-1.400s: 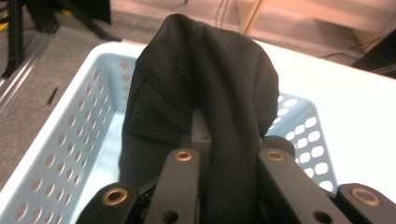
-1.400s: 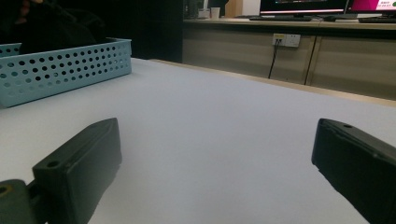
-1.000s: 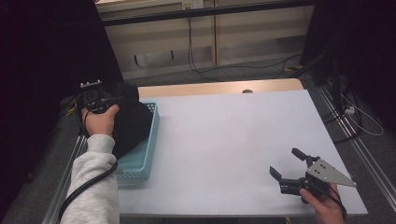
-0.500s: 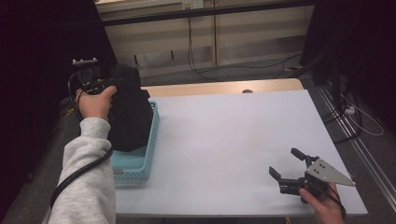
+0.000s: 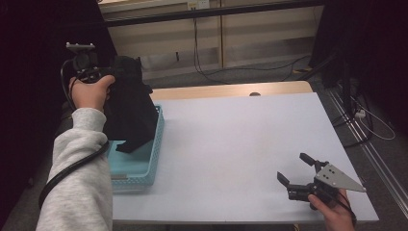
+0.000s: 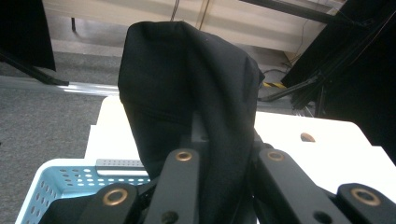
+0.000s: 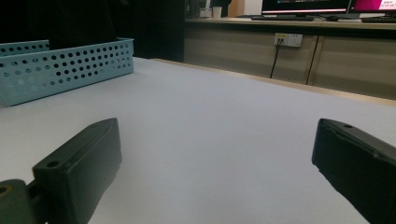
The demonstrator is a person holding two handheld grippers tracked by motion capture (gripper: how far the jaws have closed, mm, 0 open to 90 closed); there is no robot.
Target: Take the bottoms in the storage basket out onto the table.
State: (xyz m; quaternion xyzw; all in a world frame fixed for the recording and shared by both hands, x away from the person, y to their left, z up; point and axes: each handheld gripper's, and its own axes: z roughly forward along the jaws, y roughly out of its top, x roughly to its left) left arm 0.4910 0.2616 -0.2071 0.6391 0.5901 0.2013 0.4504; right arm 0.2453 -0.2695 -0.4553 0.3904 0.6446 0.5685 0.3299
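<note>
The left gripper (image 5: pixel 107 73) is clamping a black cloth (image 5: pixel 129 103) between its 2 jaws, raised above the far left corner of the table (image 5: pixel 240 144). In the left gripper view the cloth (image 6: pixel 187 93) is bunching up over the jaws and rising past them. The cloth is hanging down from the grip, and its lower end is trailing into a light blue basket (image 5: pixel 144 163) that is sitting at the table's left edge. The person's left hand (image 5: pixel 90 92), in a grey sleeve (image 5: pixel 77 178), is gripping the tool from behind, with its cable (image 5: pixel 72 168) looping down beside the arm.

The right gripper (image 5: pixel 303 172) is resting low near the table's front right corner, well apart from the basket, its 2 jaws standing wide with nothing between them. In the right gripper view the basket (image 7: pixel 60 70) is showing far off across the bare white tabletop (image 7: pixel 210 140).
</note>
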